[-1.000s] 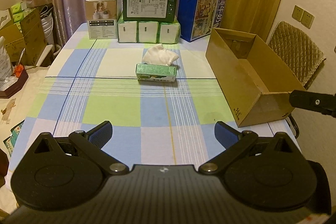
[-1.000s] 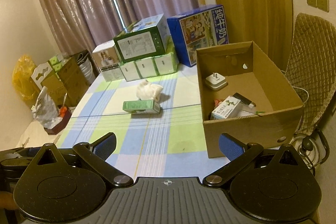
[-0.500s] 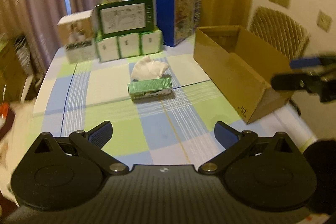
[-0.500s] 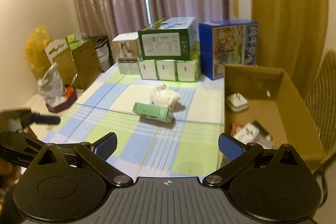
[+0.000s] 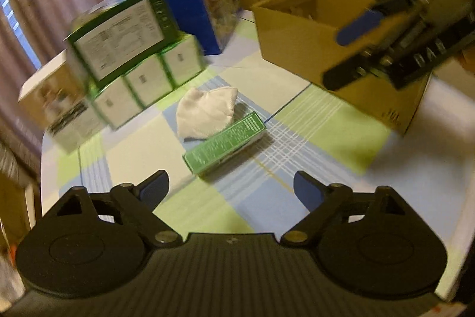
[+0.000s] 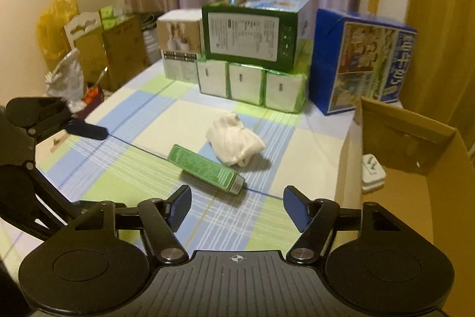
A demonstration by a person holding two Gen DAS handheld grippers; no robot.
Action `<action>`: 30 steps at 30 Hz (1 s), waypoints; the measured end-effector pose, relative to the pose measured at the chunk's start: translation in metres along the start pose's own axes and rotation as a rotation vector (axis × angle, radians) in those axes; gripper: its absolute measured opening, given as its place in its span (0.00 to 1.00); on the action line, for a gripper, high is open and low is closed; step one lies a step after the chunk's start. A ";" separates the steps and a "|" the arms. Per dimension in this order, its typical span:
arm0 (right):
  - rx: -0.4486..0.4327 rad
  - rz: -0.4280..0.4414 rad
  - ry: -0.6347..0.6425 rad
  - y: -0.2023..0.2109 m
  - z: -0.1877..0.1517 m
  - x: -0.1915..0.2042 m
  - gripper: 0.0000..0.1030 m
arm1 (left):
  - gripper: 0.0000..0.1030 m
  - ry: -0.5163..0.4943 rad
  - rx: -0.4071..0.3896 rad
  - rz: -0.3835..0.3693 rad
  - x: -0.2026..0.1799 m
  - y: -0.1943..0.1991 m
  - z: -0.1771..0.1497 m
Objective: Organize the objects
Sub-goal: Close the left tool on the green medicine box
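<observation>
A checked counter [image 6: 124, 156] in a curtained room, stacked cartons at its far edge.

A green box [image 6: 206, 168] is seen lying mid-counter, touching a white cloth [image 6: 234, 141]; a cardboard box [image 6: 415, 156] stands right. Left gripper [image 5: 230, 189] and right gripper [image 6: 236, 205] are held apart, empty.

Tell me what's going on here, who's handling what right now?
A person holds a pair of tongs in each hand over a checked tablecloth. Both the left tongs and right tongs are open and empty, pointed toward a green carton lying flat beside a crumpled white cloth. Neither is touched yet. An open cardboard box on the right already holds a white plug-like item.
</observation>
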State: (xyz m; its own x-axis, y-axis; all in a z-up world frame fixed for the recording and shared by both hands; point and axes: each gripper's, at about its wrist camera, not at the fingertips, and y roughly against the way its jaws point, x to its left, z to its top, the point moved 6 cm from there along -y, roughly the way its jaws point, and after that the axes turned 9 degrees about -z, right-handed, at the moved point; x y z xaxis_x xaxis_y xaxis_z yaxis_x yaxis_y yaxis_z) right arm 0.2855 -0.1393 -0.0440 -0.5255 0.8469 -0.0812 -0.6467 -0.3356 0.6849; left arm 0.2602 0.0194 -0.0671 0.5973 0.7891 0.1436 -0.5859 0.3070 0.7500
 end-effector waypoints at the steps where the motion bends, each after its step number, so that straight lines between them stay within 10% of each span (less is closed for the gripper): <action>1: 0.006 -0.001 0.004 -0.008 0.002 -0.002 0.63 | 0.83 -0.028 0.003 -0.012 0.003 -0.009 0.001; 18: 0.070 -0.051 0.034 -0.076 0.007 -0.011 0.63 | 0.40 -0.333 0.101 -0.097 0.014 -0.116 0.013; 23: 0.087 -0.040 0.012 -0.084 0.005 -0.010 0.63 | 0.08 -0.242 0.103 -0.068 0.026 -0.107 0.011; 30: 0.091 -0.028 -0.001 -0.088 0.003 -0.004 0.63 | 0.13 -0.262 0.056 -0.068 0.033 -0.094 0.009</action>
State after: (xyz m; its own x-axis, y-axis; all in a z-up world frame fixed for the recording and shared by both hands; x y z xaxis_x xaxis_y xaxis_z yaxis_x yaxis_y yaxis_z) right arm 0.3462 -0.1119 -0.1015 -0.5074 0.8557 -0.1010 -0.6085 -0.2729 0.7451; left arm 0.3404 0.0121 -0.1273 0.7599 0.6007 0.2485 -0.5129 0.3192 0.7969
